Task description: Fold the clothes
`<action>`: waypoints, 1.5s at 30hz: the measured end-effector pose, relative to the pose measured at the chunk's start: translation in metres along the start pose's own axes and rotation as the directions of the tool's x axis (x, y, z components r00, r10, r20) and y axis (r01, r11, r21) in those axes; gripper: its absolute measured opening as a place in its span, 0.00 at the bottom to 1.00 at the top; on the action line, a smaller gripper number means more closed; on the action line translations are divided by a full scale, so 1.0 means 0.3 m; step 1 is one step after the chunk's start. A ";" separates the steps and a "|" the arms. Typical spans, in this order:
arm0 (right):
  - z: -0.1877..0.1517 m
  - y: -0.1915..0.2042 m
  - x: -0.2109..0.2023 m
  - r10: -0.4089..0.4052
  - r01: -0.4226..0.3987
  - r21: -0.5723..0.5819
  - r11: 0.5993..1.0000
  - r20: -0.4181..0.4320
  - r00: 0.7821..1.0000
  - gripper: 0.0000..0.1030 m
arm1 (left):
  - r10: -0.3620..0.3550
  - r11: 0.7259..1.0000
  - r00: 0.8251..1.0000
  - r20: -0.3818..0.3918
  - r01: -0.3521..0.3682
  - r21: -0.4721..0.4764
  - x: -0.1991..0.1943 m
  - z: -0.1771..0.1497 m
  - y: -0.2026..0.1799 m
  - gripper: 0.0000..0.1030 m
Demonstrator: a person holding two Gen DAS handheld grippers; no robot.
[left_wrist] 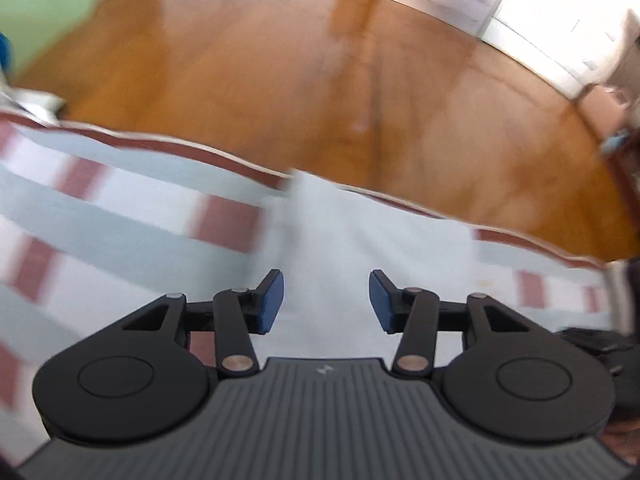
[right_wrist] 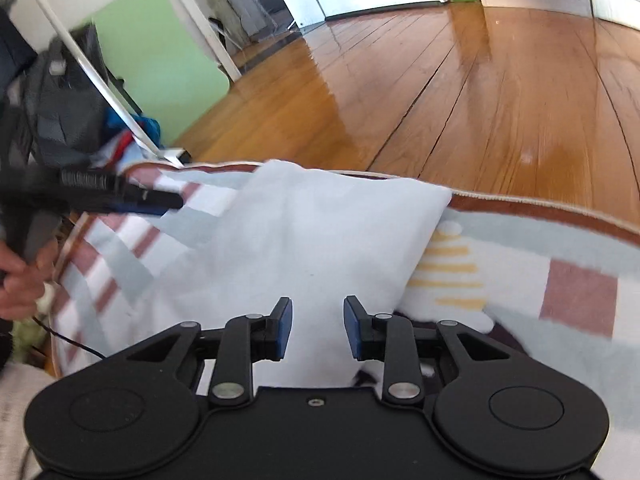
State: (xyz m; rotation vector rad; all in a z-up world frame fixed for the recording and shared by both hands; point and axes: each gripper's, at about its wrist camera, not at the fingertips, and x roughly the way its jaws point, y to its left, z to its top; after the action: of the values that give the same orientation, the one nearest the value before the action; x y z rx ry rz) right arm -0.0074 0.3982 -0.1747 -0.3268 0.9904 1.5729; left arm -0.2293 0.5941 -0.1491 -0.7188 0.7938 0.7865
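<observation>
on the patterned rug, a white fold lies flat and both tools hang free

in the left wrist view, the left gripper (left_wrist: 326, 300) hangs above the white garment (left_wrist: 360, 248), its blue pads (left_wrist: 272, 300) apart with nothing between them; only cloth shows beneath the gap, and whether the tips brush it i cannot tell. the garment lies on a rug (left_wrist: 100, 208) of pale grey, white and brick-red blocks, its far edge reaching the rug's border just before the wooden floor (left_wrist: 320, 80). the whole view is smeared with blur.

in the right wrist view, the right gripper (right_wrist: 318, 328) also stands parted and empty over the near part of the same white garment (right_wrist: 300, 240), which reads as a flat, roughly four-sided folded piece with one corner at the rug's (right_wrist: 560, 280) far edge. the left gripper (right_wrist: 152, 202) shows at the left, held by the person's hand (right_wrist: 24, 276), its tip near the garment's left edge and, as far as can be seen, carrying nothing. a heap of other clothes (right_wrist: 132, 136) lies beyond the rug by a green panel (right_wrist: 160, 60).

by my judgement a fold is laid and released. the next move calls for either pinching two edges of this piece for one more fold, or going to the heap for a fresh item; both need jaws set squarely on a single cloth edge.
</observation>
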 end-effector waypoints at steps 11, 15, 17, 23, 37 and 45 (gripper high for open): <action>-0.040 -0.026 0.123 -0.144 0.144 -0.058 0.988 0.003 0.990 0.59 | 0.315 0.946 0.940 -0.134 -0.299 0.126 0.159 -0.136 0.054 0.74; -0.039 -0.093 0.110 -0.095 0.096 0.074 0.993 -0.017 0.995 0.65 | 0.289 0.957 0.946 -0.143 -0.287 0.033 0.129 -0.115 0.131 0.75; -0.036 -0.138 0.106 -0.048 0.051 0.168 0.984 -0.020 0.999 0.65 | 0.257 0.963 0.959 -0.118 -0.264 -0.047 0.099 -0.104 0.174 0.74; -0.014 -0.189 0.126 0.158 -0.144 0.341 0.929 -0.013 0.987 0.66 | 0.034 0.968 0.995 -0.095 -0.056 -0.244 0.151 -0.065 0.290 0.74; 0.016 -0.272 0.242 0.147 -0.134 0.456 0.880 0.007 0.989 0.70 | -0.134 0.969 0.985 -0.107 0.108 -0.222 0.270 -0.073 0.228 0.51; 0.037 -0.177 0.211 0.095 -0.160 0.354 0.921 0.193 0.976 0.23 | -0.061 0.998 0.997 -0.046 0.060 -0.017 0.193 -0.082 0.116 0.27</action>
State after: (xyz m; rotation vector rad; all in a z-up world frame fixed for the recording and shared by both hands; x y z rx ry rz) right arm 0.0272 0.4465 -0.2333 0.1376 1.1621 1.4651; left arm -0.2394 0.6115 -0.2180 -0.7745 0.8047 0.7242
